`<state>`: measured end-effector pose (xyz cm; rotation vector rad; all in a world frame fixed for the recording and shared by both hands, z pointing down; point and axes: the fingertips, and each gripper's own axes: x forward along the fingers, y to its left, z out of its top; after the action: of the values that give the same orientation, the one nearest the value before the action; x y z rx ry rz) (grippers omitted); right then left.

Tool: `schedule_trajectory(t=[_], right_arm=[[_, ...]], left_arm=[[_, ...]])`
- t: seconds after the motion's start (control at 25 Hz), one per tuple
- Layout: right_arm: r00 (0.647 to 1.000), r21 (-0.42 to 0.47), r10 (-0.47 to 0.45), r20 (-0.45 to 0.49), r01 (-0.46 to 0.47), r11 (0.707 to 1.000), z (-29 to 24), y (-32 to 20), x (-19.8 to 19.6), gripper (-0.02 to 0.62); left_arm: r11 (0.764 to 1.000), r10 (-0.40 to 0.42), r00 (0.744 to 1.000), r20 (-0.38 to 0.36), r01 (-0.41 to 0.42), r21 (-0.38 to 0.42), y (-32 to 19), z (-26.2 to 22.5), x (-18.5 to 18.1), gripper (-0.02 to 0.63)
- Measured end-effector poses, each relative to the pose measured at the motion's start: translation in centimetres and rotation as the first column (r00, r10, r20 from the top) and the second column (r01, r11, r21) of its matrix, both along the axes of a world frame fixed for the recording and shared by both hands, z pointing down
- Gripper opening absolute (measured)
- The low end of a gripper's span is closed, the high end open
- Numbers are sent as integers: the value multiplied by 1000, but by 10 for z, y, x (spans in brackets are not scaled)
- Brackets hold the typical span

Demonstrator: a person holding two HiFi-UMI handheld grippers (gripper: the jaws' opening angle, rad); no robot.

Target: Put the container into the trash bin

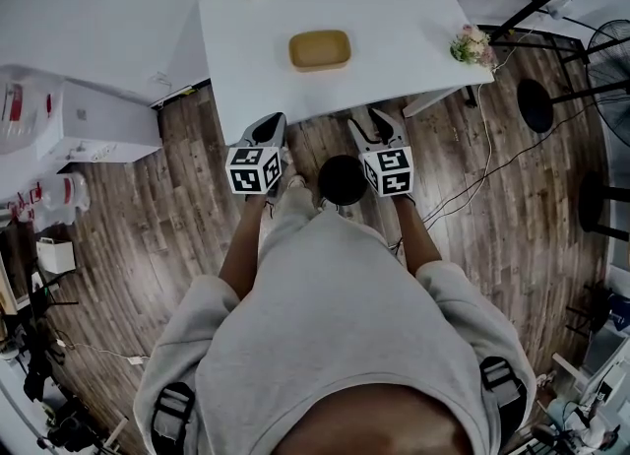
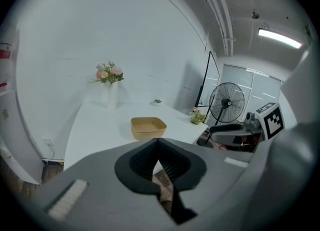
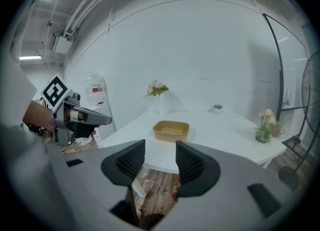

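Shallow tan rectangular container sits mid white table, untouched. We judge it light, thin-walled and easy to crush, so pinch one rim wall gently. Left gripper jaws are closed on nothing. Right gripper jaws are apart, empty. Round black bin is on the floor between them. We see no readable writing, only the square-marker cubes.

The container is a shallow tan tub with rounded corners, upright and empty, at mid-table. The trash bin, round and dark, stands on the floor beside the table's near edge.
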<state>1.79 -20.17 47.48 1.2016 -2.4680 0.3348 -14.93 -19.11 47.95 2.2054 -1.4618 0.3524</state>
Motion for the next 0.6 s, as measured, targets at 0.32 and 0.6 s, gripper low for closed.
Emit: schedule_trajectory(t=[0.32, 0.6], right_arm=[[1000, -20, 14, -13, -14, 1000, 8, -14, -13, 176], [999, -35, 22, -37, -23, 999, 13, -34, -28, 177]], left_arm=[[1000, 17, 1000, -12, -17, -14, -17, 8, -12, 9], [999, 27, 999, -30, -28, -20, -39, 12, -27, 9]])
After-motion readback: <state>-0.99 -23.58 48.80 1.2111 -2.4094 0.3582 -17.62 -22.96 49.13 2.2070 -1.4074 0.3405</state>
